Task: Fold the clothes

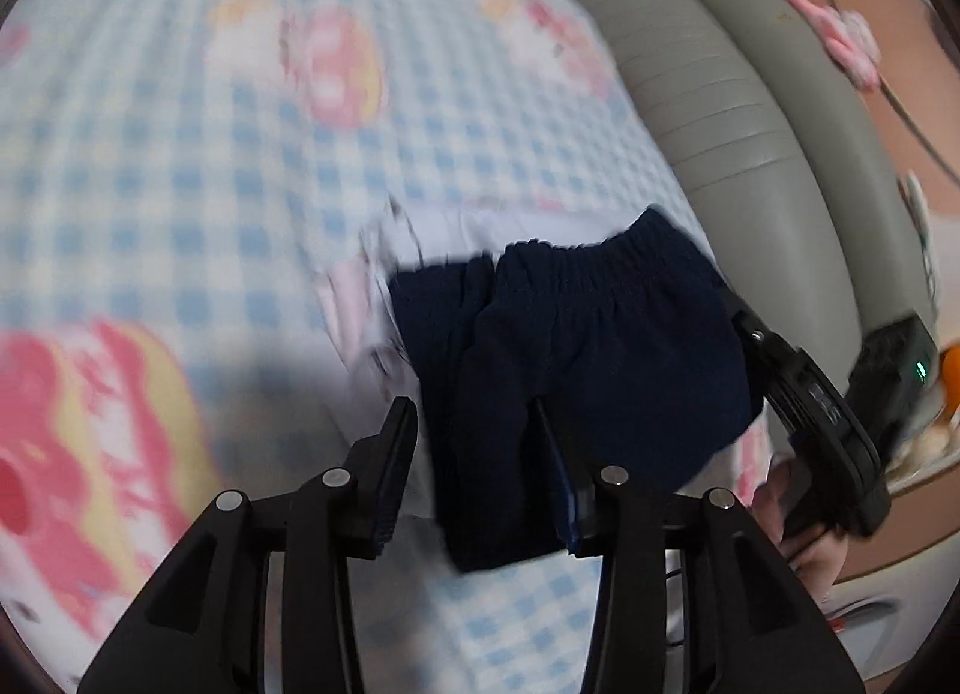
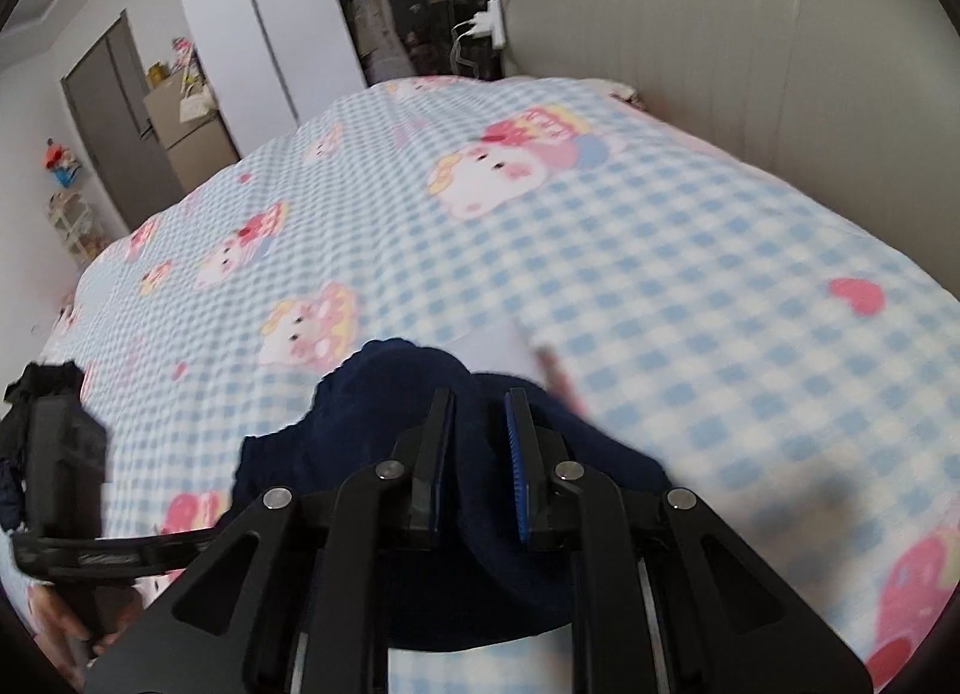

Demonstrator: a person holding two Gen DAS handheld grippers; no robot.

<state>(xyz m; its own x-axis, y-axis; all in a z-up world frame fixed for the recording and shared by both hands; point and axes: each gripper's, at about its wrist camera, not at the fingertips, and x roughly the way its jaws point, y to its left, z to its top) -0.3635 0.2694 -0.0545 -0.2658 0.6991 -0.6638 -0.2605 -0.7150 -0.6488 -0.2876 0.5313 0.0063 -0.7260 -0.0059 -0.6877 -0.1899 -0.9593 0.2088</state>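
A pair of small navy shorts (image 1: 576, 358) with an elastic waistband hangs folded above the checked bedspread. My left gripper (image 1: 474, 418) is open, its fingers spread around the lower part of the shorts without clamping them. My right gripper (image 2: 480, 400) has its jaws partly open, about a finger's width apart, with the navy shorts (image 2: 384, 412) bunched between and under them. In the left wrist view the right gripper (image 1: 744, 310) reaches the shorts' right edge near the waistband. A white garment (image 1: 384, 274) lies beneath the shorts.
The bed carries a blue-and-white checked cover (image 2: 690, 250) with pink cartoon prints. A grey padded headboard (image 2: 720, 34) stands behind it. A white wardrobe (image 2: 264, 22) and a grey door (image 2: 114, 118) are at the far left. The left gripper's body (image 2: 60, 454) shows at the left edge.
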